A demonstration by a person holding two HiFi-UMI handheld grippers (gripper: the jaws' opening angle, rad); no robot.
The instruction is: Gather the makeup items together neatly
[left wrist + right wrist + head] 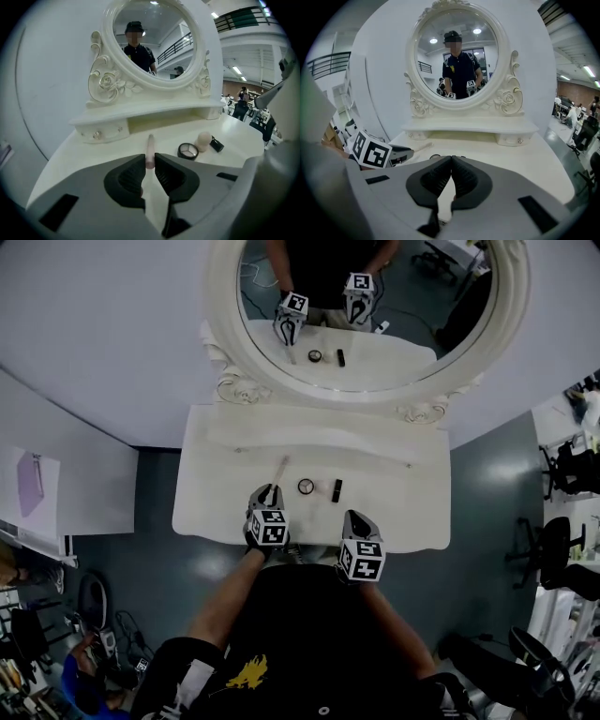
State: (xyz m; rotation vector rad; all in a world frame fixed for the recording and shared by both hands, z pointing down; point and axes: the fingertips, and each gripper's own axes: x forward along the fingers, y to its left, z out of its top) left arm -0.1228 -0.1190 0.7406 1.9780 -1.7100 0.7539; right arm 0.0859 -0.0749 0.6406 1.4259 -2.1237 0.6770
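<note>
Two tools in play: left tool (150, 158) pinches the pink stick (150, 143), likely bound for the compact (188, 150); right tool (451, 159) pressed together, empty

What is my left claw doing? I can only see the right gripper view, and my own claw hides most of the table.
Observer: Your left claw is closed on the near end of a slim pale pink stick.
Operator: Is there more makeup?
Observer: Yes, a beige egg-shaped sponge sits to the right of the stick, just behind a round black compact.
Operator: Anything else?
Observer: A small black tube lies close beside the sponge, on its right.
</note>
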